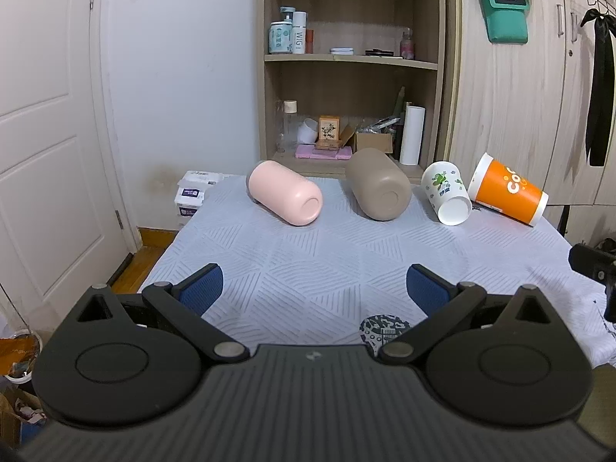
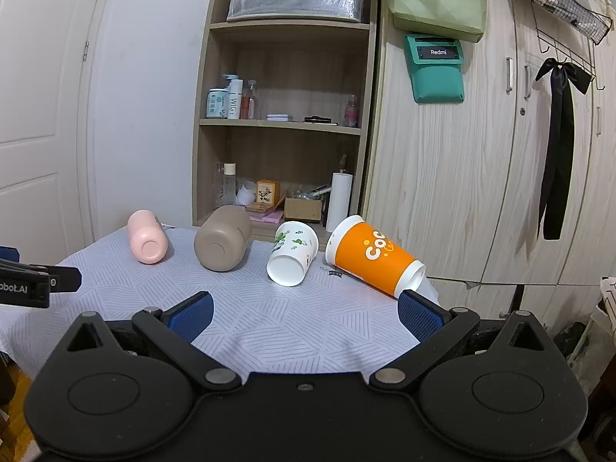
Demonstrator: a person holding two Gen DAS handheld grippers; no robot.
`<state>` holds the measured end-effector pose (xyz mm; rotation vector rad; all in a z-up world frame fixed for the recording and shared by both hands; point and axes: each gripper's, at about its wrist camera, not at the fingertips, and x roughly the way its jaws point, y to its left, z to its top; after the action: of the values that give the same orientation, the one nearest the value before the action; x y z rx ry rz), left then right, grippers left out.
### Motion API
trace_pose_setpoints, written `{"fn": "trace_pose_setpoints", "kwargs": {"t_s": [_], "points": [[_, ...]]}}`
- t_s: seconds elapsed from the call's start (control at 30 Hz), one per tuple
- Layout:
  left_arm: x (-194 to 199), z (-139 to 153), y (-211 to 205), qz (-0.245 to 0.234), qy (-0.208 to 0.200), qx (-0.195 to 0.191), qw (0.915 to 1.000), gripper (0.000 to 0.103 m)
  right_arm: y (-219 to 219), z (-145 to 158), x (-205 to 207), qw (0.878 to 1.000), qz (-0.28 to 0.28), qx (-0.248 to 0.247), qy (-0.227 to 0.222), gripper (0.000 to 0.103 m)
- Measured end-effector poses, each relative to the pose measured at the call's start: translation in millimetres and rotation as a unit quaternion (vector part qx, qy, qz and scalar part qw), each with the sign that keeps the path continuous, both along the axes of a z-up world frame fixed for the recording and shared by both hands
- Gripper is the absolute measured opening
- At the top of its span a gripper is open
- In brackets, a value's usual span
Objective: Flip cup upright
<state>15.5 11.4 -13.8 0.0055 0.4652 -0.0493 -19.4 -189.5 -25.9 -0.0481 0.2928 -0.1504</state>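
Several cups lie on their sides in a row at the far side of the table, bases toward me: a pink cup, a brown cup, a white paper cup with green prints, and an orange paper cup. My left gripper is open and empty, well short of the cups. My right gripper is open and empty, in front of the white and orange cups. The left gripper shows at the left edge of the right wrist view.
The table carries a light patterned cloth. A wooden shelf unit with bottles and boxes stands behind it. A wooden wardrobe is at the right, a white door at the left. White boxes sit past the table's left corner.
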Motion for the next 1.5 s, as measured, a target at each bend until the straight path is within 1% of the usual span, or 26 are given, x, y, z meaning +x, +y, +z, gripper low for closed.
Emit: {"fn": "trace_pose_setpoints", "kwargs": {"t_s": [0.13, 0.2, 0.27, 0.33, 0.4, 0.5, 0.6, 0.63, 0.73, 0.77, 0.8, 0.9, 0.97, 1.07, 1.13, 1.17, 1.23, 1.3, 1.37, 1.43, 1.5], "points": [[0.1, 1.3, 0.3, 0.000, 0.003, -0.001, 1.0000, 0.103, 0.0, 0.1, 0.5, 1.000, 0.001, 0.000, 0.002, 0.103], [-0.1, 2.0, 0.2, 0.001, 0.006, -0.001, 1.0000, 0.103, -1.8, 1.0, 1.0, 1.000, 0.008, 0.008, 0.005, 0.103], [-2.4, 5.2, 1.8, 0.005, 0.006, 0.001, 1.0000, 0.103, -4.7, 2.4, 0.8, 0.999, 0.021, 0.027, 0.005, 0.103], [-3.3, 9.6, 4.4, 0.010, 0.006, 0.001, 0.9999, 0.103, -3.9, 4.5, 2.9, 0.999, 0.039, 0.034, 0.001, 0.103], [0.7, 15.2, 7.8, 0.009, 0.013, -0.004, 0.9999, 0.103, -1.6, 8.3, 9.0, 0.996, 0.077, 0.036, -0.003, 0.103], [13.5, 24.5, 14.1, 0.004, 0.022, -0.015, 0.9996, 0.103, 1.3, 15.0, 23.9, 0.986, 0.162, 0.044, -0.021, 0.103], [34.4, 31.6, 21.5, 0.003, 0.031, -0.021, 0.9993, 0.103, 8.9, 24.3, 56.5, 0.974, 0.219, 0.055, 0.007, 0.103], [41.6, 32.6, 24.2, 0.004, 0.035, -0.023, 0.9991, 0.103, 13.3, 26.9, 68.3, 0.971, 0.234, 0.048, 0.018, 0.103], [66.9, 32.6, 35.7, 0.013, 0.044, -0.042, 0.9981, 0.103, 32.3, 30.5, 103.6, 0.962, 0.270, 0.008, 0.038, 0.102], [76.2, 30.4, 41.3, 0.018, 0.046, -0.054, 0.9973, 0.103, 36.7, 30.6, 114.5, 0.958, 0.282, 0.001, 0.046, 0.101], [85.9, 27.9, 46.9, 0.022, 0.049, -0.069, 0.9962, 0.103, 42.7, 30.1, 127.4, 0.955, 0.292, -0.003, 0.058, 0.095], [116.6, 15.6, 63.8, 0.034, 0.062, -0.113, 0.9911, 0.103, 57.6, 29.2, 152.8, 0.940, 0.328, -0.002, 0.087, 0.094], [133.6, 8.1, 72.3, 0.024, 0.067, -0.139, 0.9877, 0.102, 68.9, 28.2, 168.8, 0.934, 0.342, -0.006, 0.101, 0.094], [154.0, -3.5, 83.5, 0.024, 0.071, -0.175, 0.9817, 0.102, 84.5, 24.6, 189.4, 0.932, 0.346, -0.029, 0.107, 0.094], [164.0, -11.9, 90.2, 0.032, 0.076, -0.199, 0.9765, 0.102, 92.3, 21.1, 206.4, 0.929, 0.350, -0.031, 0.119, 0.094], [167.9, -17.5, 94.2, 0.036, 0.082, -0.211, 0.9734, 0.102, 95.2, 18.5, 216.6, 0.926, 0.355, -0.034, 0.127, 0.094], [176.8, -27.0, 100.3, 0.037, 0.093, -0.236, 0.9665, 0.102, 98.1, 11.9, 237.4, 0.926, 0.351, -0.038, 0.135, 0.094], [184.6, -34.4, 105.8, 0.031, 0.099, -0.262, 0.9594, 0.102, 101.9, 6.8, 252.9, 0.923, 0.349, -0.035, 0.155, 0.093], [189.6, -38.9, 109.9, 0.035, 0.102, -0.278, 0.9544, 0.100, 106.7, 2.1, 265.0, 0.921, 0.347, -0.048, 0.169, 0.090], [191.0, -41.8, 111.3, 0.047, 0.111, -0.283, 0.9516, 0.100, 112.0, -0.1, 271.3, 0.922, 0.342, -0.060, 0.172, 0.090], [190.6, -43.2, 112.9, 0.054, 0.104, -0.288, 0.9505, 0.100, 116.0, -2.7, 277.2, 0.918, 0.346, -0.056, 0.183, 0.090]]}}
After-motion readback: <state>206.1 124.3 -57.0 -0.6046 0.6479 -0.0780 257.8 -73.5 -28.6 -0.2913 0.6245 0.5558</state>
